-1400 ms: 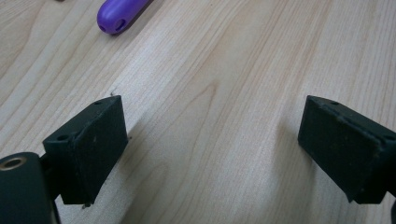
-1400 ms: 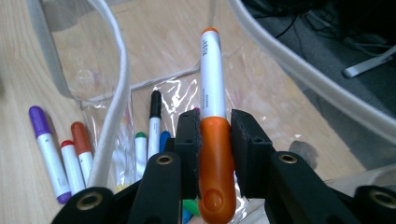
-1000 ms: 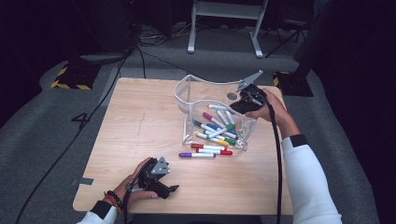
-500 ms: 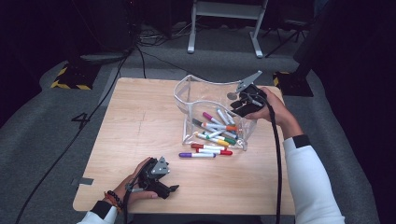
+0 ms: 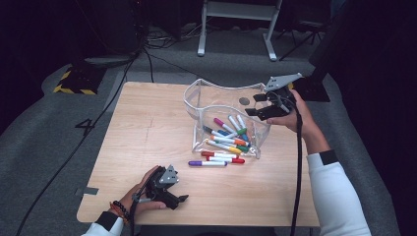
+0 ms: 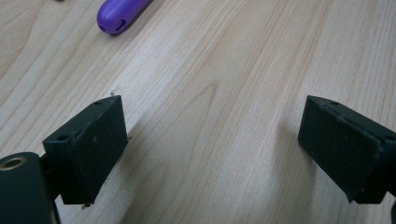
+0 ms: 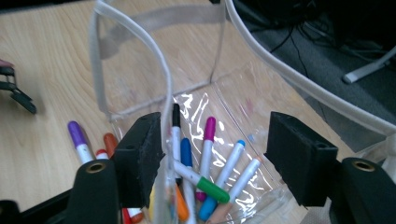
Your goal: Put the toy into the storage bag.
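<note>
A clear plastic pouch [image 5: 216,101] stands open on the wooden table [image 5: 147,132] with several coloured markers [image 5: 231,135] inside. My right gripper [image 5: 253,104] hovers over the pouch's right rim. In the right gripper view its jaws [image 7: 217,156] have just been opening and stand open. The pouch's white rim [image 7: 159,84] runs beside the left pad, and the markers [image 7: 205,154] lie below with nothing gripped. A purple marker [image 5: 206,163] and a red one [image 5: 223,159] lie on the table in front of the pouch. My left gripper [image 5: 179,198] rests open near the front edge, with bare wood between its pads [image 6: 212,144].
The purple marker's end [image 6: 119,14] lies ahead of the left gripper. Cables and a metal stand's feet [image 5: 236,49] lie on the grey floor beyond the table. A cable [image 5: 297,162] hangs from the right gripper along the sleeve.
The right gripper has lifted a little and shifted right above the pouch, and its jaws have spread apart. The left hand has stayed where it was.
</note>
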A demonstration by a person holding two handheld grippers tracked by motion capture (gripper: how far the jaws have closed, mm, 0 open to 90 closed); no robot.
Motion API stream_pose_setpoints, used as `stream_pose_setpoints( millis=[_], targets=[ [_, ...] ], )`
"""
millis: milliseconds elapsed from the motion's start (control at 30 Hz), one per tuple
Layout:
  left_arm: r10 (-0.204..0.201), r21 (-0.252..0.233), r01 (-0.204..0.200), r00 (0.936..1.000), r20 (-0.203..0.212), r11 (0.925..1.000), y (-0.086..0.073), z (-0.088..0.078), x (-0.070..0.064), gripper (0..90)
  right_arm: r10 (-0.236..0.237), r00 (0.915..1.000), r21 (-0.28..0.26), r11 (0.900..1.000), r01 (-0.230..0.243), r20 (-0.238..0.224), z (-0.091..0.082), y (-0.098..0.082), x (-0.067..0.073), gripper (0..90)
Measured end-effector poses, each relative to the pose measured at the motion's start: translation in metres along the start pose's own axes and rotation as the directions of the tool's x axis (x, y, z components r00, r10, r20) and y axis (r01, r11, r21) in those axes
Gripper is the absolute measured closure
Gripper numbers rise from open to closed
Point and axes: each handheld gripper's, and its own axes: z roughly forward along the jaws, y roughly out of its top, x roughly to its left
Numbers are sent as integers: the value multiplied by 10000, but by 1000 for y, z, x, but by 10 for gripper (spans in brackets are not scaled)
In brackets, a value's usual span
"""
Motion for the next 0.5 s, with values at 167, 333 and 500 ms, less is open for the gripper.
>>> stream_pose_setpoints(
  millis=[167,333,500],
  targets=[
    [6,16,-6,10000,-6,10000,0,0,0,84,-157,9998,-802,9967,144,-154,-18,-11,20,354],
    [5,15,-5,10000,-6,10000,0,0,0,84,-427,9986,-1427,9890,378,-313,-30,-26,45,362],
    [5,14,-5,10000,-6,10000,0,0,0,84,-920,9940,-1796,9805,800,-594,-28,-39,79,373]
  ],
)
